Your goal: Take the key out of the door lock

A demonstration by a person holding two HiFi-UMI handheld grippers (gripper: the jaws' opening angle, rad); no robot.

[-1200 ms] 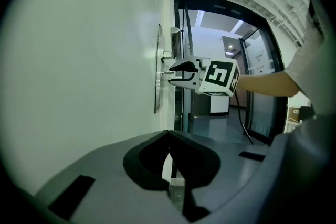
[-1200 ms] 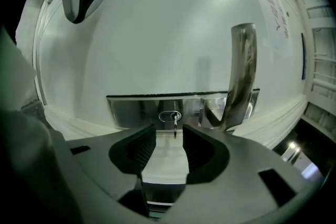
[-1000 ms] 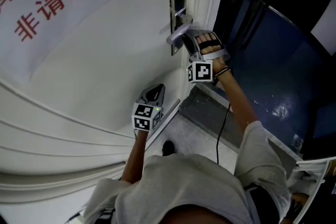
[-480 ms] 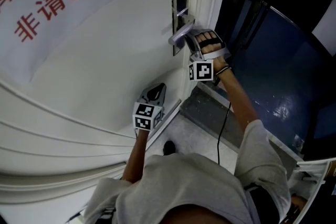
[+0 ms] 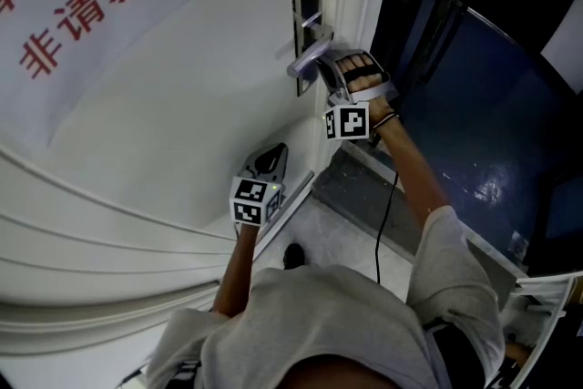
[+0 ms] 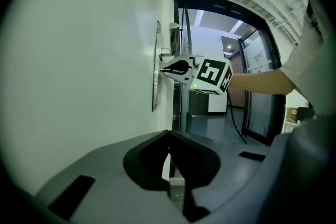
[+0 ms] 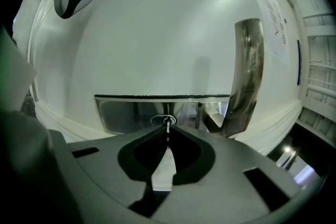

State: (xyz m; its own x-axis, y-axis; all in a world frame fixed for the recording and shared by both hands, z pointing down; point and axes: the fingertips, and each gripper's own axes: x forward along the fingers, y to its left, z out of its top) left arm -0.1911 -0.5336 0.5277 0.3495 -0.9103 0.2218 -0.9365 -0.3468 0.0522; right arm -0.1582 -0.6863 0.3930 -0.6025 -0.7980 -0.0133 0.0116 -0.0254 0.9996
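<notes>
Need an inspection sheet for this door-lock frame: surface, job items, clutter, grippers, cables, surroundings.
Surface: white door, shut against its frame.
Job's things: key sits in the keyhole of the steel lock plate. The lever handle is just beside it.
Clutter: nothing seen.
Grippers: right gripper is at the lock, its fingers shut on the key. Left gripper is held low by the door, away from the lock, fingers together with nothing between them.
Cables: black cable hangs from the right wrist toward the floor, apart from the lock.
Surroundings: paper notice with red characters on the door, dark glass panel to the right.
</notes>
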